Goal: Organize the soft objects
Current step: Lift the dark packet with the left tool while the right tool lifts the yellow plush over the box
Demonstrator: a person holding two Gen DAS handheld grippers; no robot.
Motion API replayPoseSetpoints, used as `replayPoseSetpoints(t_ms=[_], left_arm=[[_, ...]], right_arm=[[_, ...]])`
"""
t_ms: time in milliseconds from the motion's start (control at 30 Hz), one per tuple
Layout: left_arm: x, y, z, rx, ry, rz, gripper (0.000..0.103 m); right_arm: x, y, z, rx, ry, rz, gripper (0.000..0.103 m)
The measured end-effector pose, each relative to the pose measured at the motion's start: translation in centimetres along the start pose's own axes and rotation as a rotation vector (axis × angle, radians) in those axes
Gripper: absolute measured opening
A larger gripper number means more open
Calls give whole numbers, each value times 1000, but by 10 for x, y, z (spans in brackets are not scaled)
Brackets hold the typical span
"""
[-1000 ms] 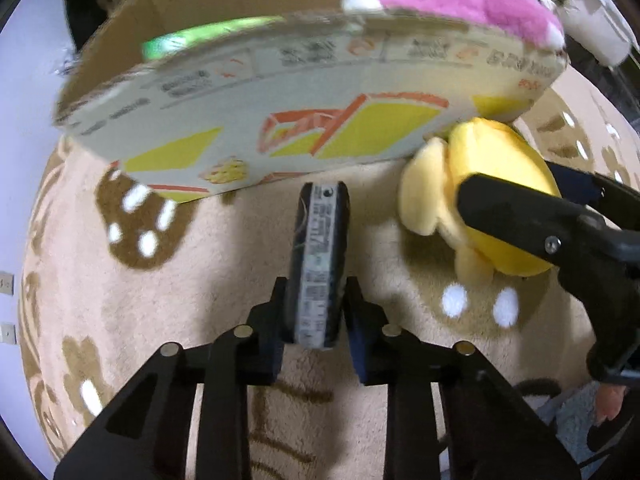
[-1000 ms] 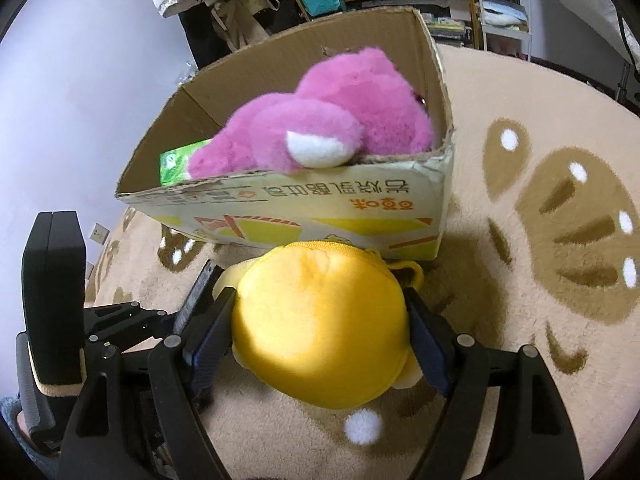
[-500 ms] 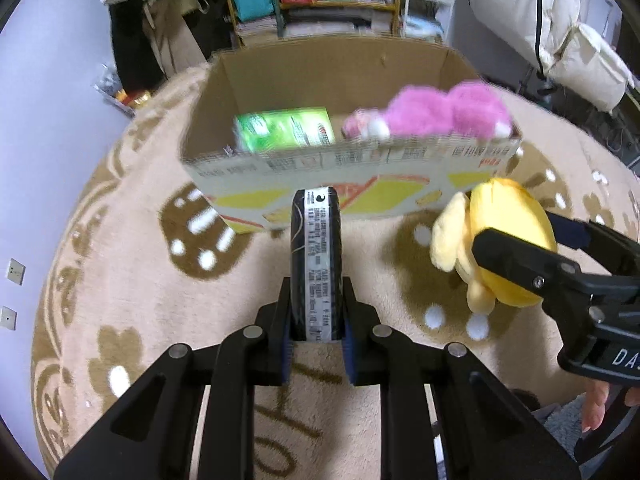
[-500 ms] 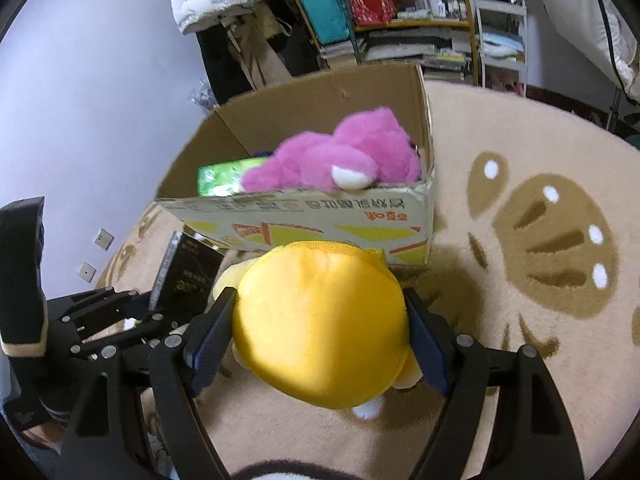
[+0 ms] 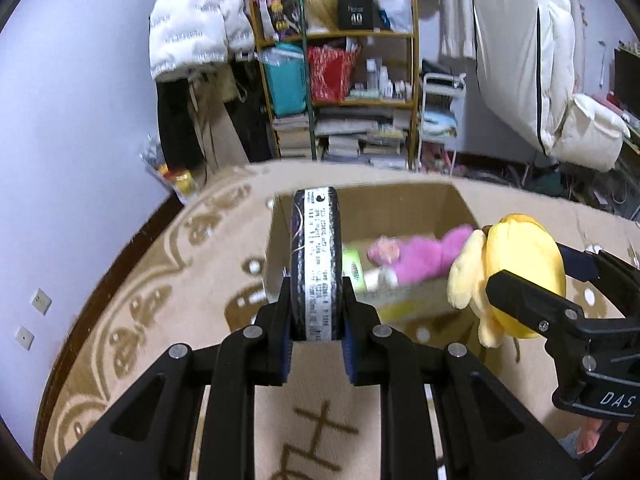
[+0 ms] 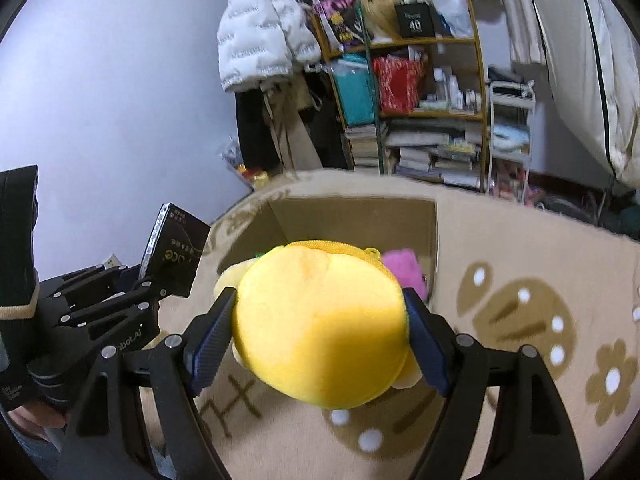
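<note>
Both grippers grip: left (image 5: 316, 334) a dark packet (image 5: 316, 268), right (image 6: 320, 336) a yellow plush (image 6: 320, 324).

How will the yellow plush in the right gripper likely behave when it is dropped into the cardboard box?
The yellow plush bulges past the right gripper, so it is probably soft and springy. Its limp ear suggests floppy parts. Being round, it may roll against the pink plush in the cardboard box.
</note>
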State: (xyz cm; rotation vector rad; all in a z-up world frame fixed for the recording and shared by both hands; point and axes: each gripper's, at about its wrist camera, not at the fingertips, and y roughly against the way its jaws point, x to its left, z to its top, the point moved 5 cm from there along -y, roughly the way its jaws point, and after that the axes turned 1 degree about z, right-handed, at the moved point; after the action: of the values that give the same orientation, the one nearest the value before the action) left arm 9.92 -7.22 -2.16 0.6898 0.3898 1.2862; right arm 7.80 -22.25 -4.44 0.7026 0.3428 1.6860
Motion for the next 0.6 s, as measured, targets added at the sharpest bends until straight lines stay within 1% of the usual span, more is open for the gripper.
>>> replayPoseSetpoints(t_ms=[67, 267, 467, 600], left_arm=[[0, 1, 10, -24, -3, 1, 18], [6, -9, 32, -62, -1, 7, 18], [13, -30, 46, -72, 11, 5, 18], [13, -48, 47, -49, 12, -11, 18]], right_arm=[[-1, -3, 7, -17, 0, -6, 84], [-15, -15, 26, -47, -17, -12, 84], [-28, -33, 38, -70, -12, -21, 84], [-38, -47, 44, -70, -13, -20, 84]])
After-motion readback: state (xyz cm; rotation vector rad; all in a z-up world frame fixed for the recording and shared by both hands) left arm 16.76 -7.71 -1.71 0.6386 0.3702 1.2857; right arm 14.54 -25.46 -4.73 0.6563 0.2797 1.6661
